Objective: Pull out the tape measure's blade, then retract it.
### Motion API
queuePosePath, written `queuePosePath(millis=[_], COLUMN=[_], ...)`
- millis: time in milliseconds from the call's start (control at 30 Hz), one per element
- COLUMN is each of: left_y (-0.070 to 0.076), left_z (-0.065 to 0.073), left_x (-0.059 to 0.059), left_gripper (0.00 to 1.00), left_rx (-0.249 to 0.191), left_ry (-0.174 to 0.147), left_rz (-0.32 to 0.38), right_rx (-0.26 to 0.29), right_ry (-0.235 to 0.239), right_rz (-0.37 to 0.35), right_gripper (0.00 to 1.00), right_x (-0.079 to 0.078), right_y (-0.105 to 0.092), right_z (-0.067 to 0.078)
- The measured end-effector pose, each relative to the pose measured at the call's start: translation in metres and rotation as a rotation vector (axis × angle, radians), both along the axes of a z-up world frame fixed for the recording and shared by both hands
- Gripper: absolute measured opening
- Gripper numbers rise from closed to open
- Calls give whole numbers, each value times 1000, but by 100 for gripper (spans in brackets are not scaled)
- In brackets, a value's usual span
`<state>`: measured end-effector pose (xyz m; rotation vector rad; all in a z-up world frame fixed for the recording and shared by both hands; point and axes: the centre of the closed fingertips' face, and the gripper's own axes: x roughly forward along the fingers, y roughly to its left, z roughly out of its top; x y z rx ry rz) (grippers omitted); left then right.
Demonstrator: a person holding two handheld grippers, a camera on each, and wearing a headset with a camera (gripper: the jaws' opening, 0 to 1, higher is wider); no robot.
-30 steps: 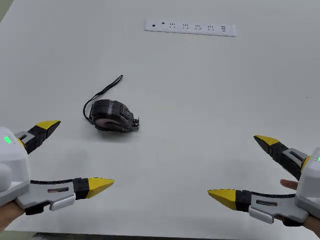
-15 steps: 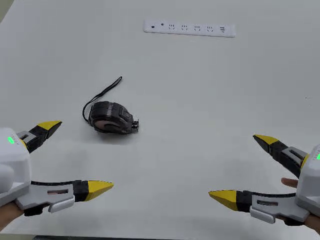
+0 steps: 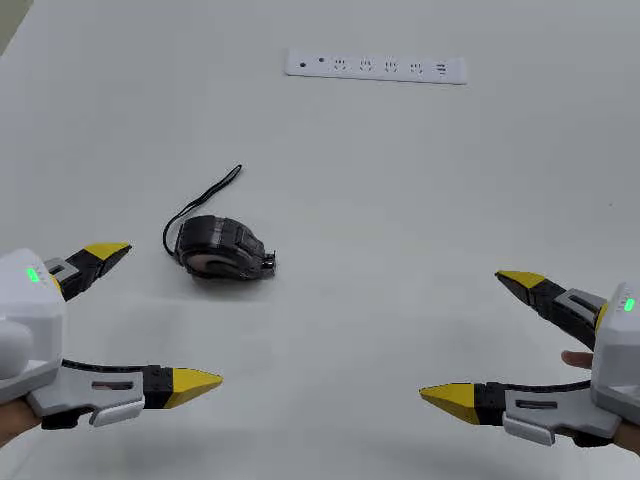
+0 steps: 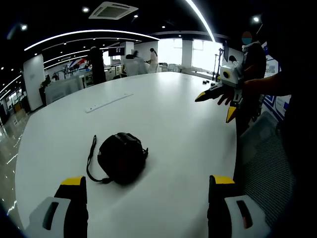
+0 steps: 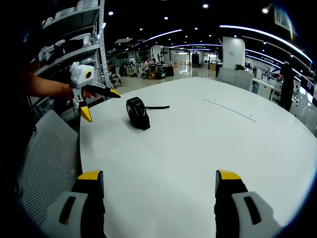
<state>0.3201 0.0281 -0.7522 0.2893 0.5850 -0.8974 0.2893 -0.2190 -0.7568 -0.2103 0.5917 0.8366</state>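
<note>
Bright, even overhead light; fisheye edges

Tape measure lies on the table beyond wide-apart jaws.

I'm working in a big open-plan office. My left gripper view shows a dark ceiling with long strip lights and a square air vent. There are bright windows at the far end, and people stand among rows of desks. My right gripper view shows tall shelves holding pale items, a white pillar and more desks further off. The wide white surface carries a power strip.
</note>
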Motion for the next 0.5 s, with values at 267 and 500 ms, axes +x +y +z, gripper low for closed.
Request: queuePosePath(millis=[267, 500], left_y=[-1, -4], left_z=[-3, -5], left_x=[6, 14], left_gripper=[98, 97], left_rx=[25, 41], left_ry=[16, 28], left_rz=[-50, -93], right_rx=[-7, -14], right_ry=[12, 16], right_rz=[43, 78], right_gripper=[93, 91], right_x=[5, 12], right_y=[6, 12], right_z=[-1, -3])
